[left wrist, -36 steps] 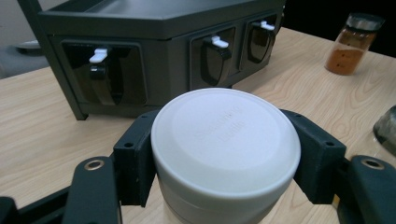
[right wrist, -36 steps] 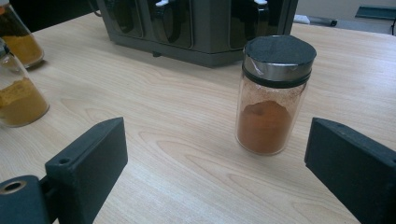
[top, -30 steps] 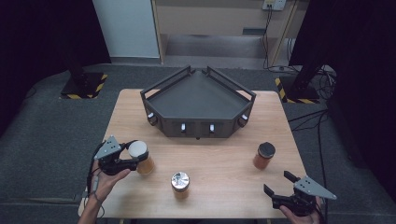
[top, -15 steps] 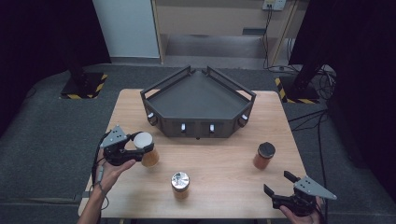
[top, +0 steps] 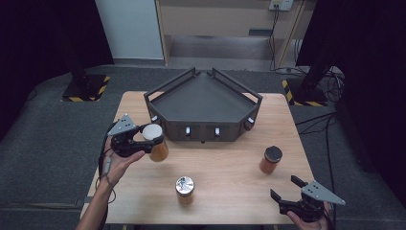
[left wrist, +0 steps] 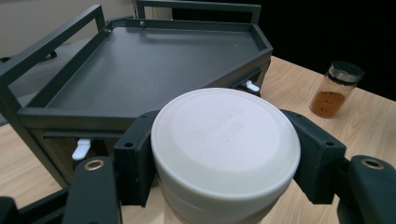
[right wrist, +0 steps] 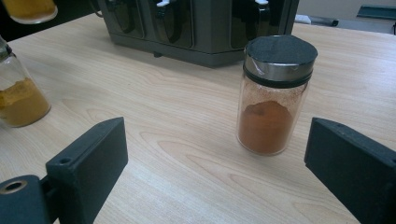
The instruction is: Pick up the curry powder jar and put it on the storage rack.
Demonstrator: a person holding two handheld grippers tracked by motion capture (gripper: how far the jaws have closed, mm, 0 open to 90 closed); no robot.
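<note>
On the wooden desk (top: 225,163) I count three spice jars and one dark tray (top: 203,96). One left hand-held gripper (top: 141,141) grasps the white-lid jar (top: 154,139), lifted just in front of the tray. One right hand-held gripper (top: 286,190) is released, near the black-lid jar (top: 271,159). A silver-lid jar (top: 185,189) stands between them.

White lid (left wrist: 225,140) of jar in left gripper (left wrist: 224,158): faint embossed lettering, two lines, too shallow to read. No other text, label, brand or number readable on jars, rack or table.
</note>
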